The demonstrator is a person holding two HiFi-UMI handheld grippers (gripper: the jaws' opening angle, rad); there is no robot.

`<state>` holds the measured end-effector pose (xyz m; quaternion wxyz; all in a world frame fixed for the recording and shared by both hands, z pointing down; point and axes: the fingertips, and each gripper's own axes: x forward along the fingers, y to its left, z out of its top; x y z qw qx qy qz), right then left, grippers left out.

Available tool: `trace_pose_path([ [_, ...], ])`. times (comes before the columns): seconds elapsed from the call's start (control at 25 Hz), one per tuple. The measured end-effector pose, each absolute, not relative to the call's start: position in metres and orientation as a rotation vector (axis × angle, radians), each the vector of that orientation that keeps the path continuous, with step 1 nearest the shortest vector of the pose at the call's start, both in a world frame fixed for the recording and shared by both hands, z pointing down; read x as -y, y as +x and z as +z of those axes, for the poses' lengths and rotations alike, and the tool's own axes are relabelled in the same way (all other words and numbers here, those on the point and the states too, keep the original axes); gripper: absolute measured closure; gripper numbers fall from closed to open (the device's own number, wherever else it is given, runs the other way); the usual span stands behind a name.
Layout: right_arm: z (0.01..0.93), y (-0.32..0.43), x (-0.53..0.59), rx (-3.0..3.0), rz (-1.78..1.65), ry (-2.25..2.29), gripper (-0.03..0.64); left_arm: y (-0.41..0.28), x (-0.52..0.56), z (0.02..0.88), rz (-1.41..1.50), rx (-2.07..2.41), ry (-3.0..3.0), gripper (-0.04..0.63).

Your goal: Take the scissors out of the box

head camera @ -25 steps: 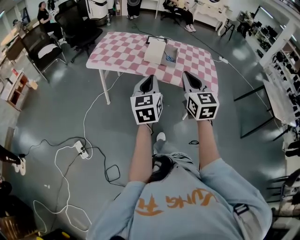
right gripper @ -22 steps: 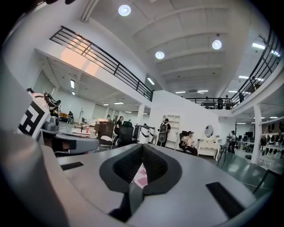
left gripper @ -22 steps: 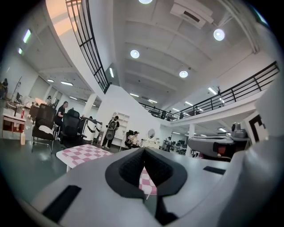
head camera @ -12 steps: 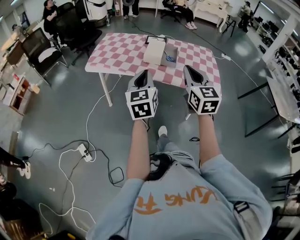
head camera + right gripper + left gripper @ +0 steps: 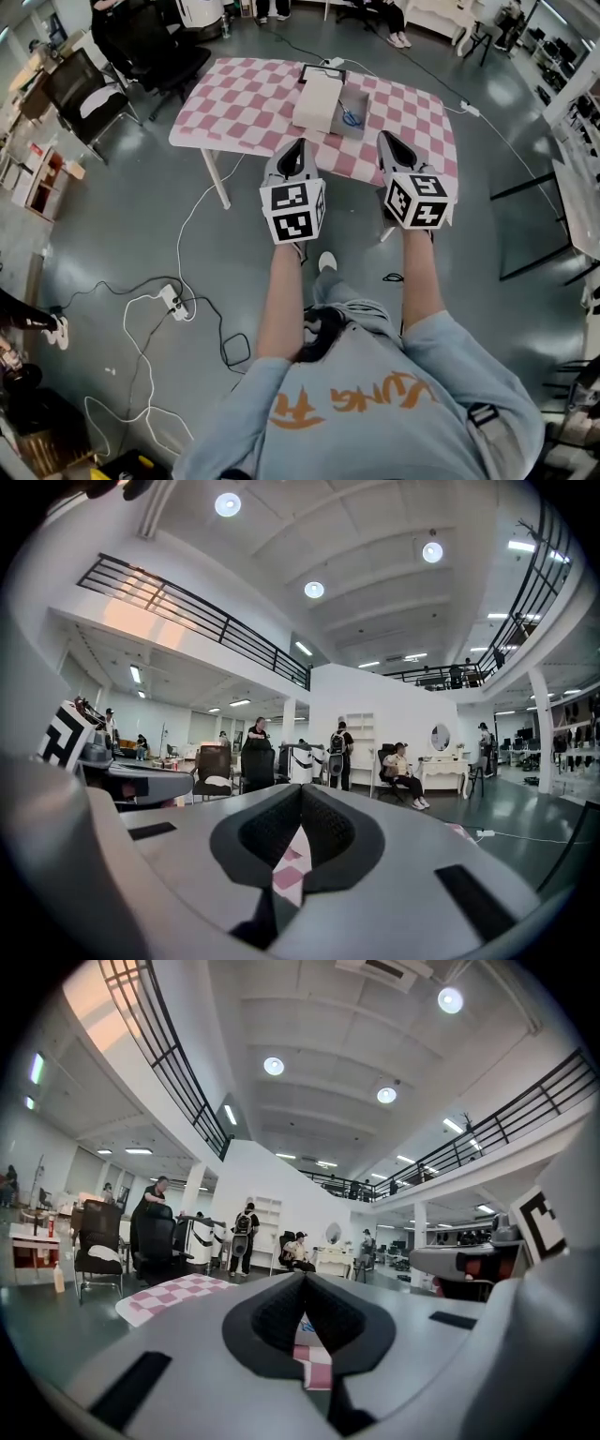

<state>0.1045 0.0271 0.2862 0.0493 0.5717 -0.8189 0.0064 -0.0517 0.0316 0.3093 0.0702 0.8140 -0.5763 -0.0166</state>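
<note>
While the person is standing short of the checked table, the table is lying straight ahead of both grippers, well apart from them. The box is sitting open on it, ahead and between the two lines of approach. The left gripper and the right gripper are pointing level toward it, each with its jaws pressed together and nothing between them. The scissors are lying in the box's right-hand compartment, blue handles showing; their long axis is reading too small to tell. The right gripper is judged slightly nearer.
</note>
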Motion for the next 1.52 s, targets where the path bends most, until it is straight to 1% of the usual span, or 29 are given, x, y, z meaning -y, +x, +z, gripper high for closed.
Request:
trace_pose_path([
  [0.32,0.282,0.134,0.056,2.503,0.08,1.762,0.62,-0.035,0.041,0.335,-0.003,1.739,2.353,0.575],
  [0.6,0.317,0.167,0.135,2.46,0.2,1.767,0.62,-0.006,0.111,0.369,0.106,1.691,2.318,0.575],
  [0.76,0.337,0.188,0.185,2.453,0.275,1.778,0.62,0.017,0.152,0.379,0.095,1.595,2.351,0.575],
  [1.0,0.364,0.217,0.249,2.433,0.371,1.783,0.62,0.036,0.212,0.386,0.13,1.603,2.344,0.575],
  [1.2,0.378,0.22,0.284,2.421,0.414,1.758,0.62,0.046,0.237,0.394,0.167,1.6,2.341,0.575],
  [1.52,0.403,0.209,0.309,2.375,0.442,1.687,0.618,0.037,0.256,0.409,0.172,1.621,2.285,0.575],
])
